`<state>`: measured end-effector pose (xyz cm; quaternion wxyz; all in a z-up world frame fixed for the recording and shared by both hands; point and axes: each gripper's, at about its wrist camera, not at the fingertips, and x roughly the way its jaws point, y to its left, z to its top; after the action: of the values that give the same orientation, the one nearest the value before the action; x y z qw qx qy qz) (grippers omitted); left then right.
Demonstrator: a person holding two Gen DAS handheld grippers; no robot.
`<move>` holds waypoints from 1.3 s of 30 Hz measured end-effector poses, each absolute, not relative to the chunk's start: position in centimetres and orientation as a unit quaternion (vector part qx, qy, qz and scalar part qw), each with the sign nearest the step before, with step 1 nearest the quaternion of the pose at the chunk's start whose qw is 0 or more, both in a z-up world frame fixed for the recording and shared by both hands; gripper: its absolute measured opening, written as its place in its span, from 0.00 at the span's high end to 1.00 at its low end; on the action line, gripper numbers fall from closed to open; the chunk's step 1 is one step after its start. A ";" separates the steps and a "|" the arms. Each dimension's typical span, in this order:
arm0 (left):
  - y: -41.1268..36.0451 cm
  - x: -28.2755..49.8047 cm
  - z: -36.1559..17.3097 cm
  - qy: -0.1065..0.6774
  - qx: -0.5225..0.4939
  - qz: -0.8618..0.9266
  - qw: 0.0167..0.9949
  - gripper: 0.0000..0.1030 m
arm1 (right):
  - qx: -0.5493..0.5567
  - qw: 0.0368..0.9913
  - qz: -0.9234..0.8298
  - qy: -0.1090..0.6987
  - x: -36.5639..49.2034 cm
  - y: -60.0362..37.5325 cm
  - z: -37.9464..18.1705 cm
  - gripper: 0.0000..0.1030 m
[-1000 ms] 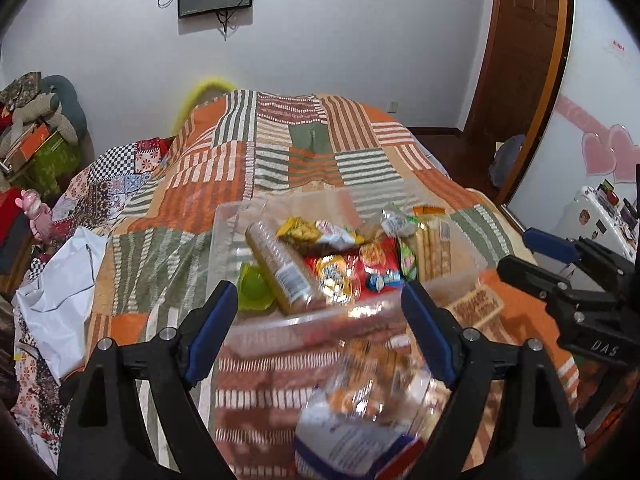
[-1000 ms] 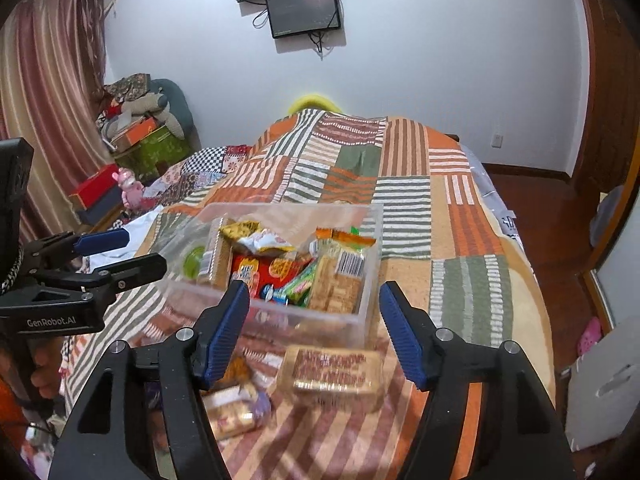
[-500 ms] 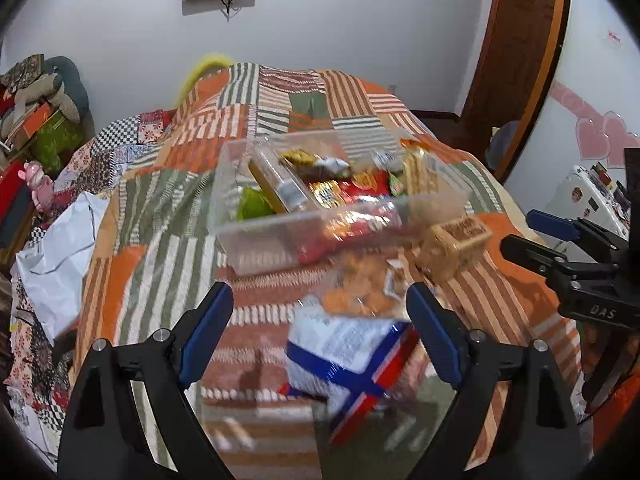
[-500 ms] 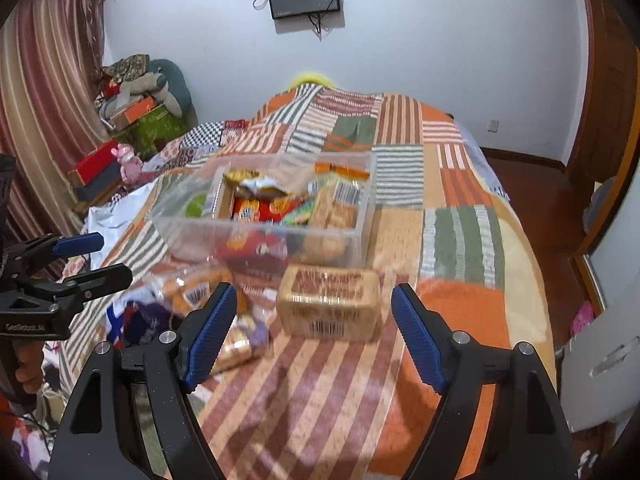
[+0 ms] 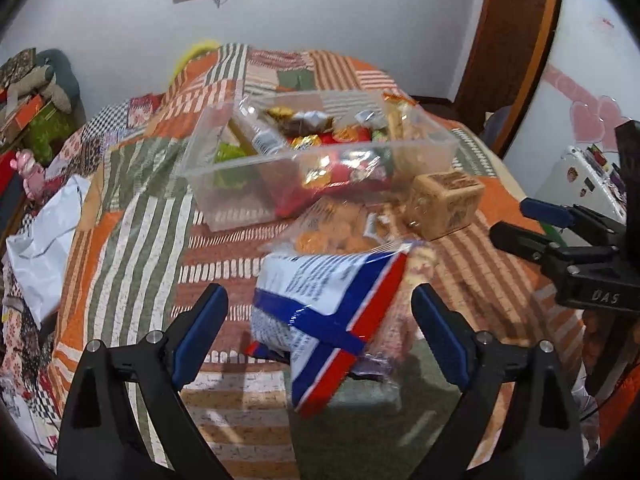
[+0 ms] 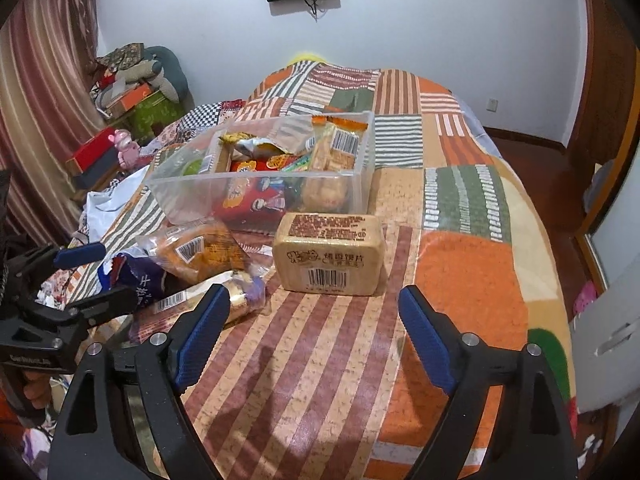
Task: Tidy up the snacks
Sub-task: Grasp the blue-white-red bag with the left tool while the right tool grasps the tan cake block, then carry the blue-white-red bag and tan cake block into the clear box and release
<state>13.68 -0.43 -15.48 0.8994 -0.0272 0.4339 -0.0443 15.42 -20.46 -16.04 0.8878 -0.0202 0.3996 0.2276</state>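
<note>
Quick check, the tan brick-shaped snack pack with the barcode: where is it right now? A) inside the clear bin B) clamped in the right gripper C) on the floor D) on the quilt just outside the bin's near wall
D: the tan snack pack lies on the quilt in front of the clear bin, ahead of the right gripper, whose jaws are open and empty.

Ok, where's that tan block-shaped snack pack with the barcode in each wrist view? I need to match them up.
Left wrist: the tan snack pack sits right of centre, just off the right front corner of the clear plastic bin.
Right wrist: the pack is at centre, straight ahead between the open claw fingers, touching or nearly touching the bin's front wall.
Shared landmark: the clear plastic bin of snacks.
</note>
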 end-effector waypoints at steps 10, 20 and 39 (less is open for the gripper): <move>2.0 14.5 -17.9 0.435 -0.067 -0.029 0.898 0.21 | 0.006 0.880 0.217 0.424 17.7 -20.1 -17.5 0.14; 3.2 14.0 -18.3 0.425 -0.069 -0.021 0.902 0.45 | 0.028 0.868 0.214 0.446 19.7 -19.3 -18.6 0.14; 5.2 13.4 -15.6 0.392 -0.084 0.002 0.916 0.46 | 0.007 0.875 0.217 0.432 19.9 -19.0 -17.9 0.24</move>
<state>13.39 5.16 -15.64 0.9161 -0.0842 0.3920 0.0018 19.88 -19.04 -17.90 0.8752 0.0067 0.4321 0.2171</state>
